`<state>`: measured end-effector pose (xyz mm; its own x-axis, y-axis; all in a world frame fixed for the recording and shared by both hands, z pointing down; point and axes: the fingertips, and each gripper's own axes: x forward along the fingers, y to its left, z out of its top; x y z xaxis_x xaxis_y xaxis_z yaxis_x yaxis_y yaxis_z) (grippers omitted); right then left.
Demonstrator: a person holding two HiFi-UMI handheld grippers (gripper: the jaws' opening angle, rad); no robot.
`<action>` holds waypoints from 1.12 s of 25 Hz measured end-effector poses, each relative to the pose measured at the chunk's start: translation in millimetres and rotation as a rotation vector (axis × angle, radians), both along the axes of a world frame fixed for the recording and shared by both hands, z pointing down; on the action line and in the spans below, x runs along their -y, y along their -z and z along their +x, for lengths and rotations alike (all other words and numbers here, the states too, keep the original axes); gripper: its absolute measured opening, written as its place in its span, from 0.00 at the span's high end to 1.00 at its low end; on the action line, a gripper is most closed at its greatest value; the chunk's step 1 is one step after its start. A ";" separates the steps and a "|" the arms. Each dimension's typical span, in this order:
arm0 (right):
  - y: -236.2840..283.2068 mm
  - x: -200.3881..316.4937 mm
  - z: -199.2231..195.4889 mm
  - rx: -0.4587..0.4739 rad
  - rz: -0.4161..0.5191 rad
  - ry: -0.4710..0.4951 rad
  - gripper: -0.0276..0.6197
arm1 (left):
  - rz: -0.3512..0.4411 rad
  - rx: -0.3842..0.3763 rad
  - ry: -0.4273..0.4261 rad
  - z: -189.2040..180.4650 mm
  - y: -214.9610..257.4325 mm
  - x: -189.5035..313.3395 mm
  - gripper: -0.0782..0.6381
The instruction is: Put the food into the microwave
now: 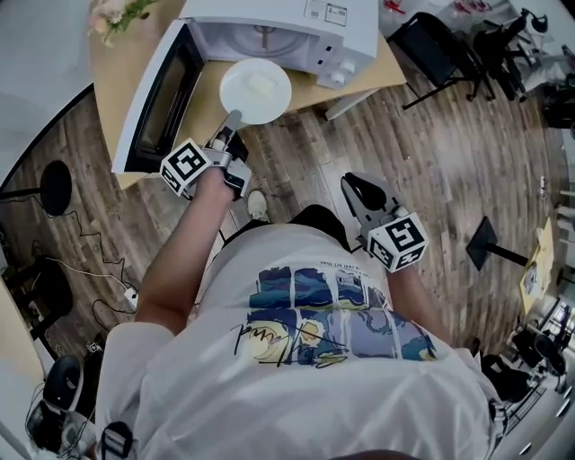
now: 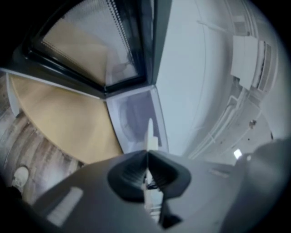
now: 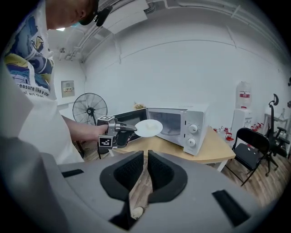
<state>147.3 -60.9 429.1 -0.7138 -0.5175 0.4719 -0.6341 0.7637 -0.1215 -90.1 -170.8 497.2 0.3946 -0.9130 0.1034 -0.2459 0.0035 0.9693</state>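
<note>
I read one line of text only. In the right gripper view, the white T-shirt (image 3: 28, 68) carries small dark print under its blue picture panels; the legible part appears to read "EASURE like a star", with the start of the line cut off at the frame edge.

The scribbled black script on the shirt front in the head view cannot be read. The cubes on the left gripper (image 1: 234, 119) and right gripper (image 1: 352, 185) bear black-and-white square codes, no letters. The microwave's top label (image 1: 334, 12), the wall plate (image 3: 67, 88) and the red bottle label (image 3: 244, 94) are too small to read.
</note>
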 end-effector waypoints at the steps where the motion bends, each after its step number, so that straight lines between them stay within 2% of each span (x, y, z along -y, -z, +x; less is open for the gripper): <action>1: 0.1 5.0 -0.6 0.003 0.000 -0.012 0.92 | -0.004 0.005 -0.005 -2.2 -3.5 10.0 0.87; 16: 2.3 95.3 44.2 -0.039 -0.018 -0.059 0.92 | -0.049 -0.016 0.033 -8.7 -44.8 130.3 0.87; 28: -4.3 116.8 59.4 -0.077 -0.052 -0.138 0.92 | -0.091 -0.023 0.005 -5.6 -76.8 189.4 0.87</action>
<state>206.7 -177.7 433.4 -0.5981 -0.5817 0.5513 -0.7416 0.6625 -0.1056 -95.8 -360.2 573.9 0.3936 -0.9021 0.1769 -0.2233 0.0928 0.9703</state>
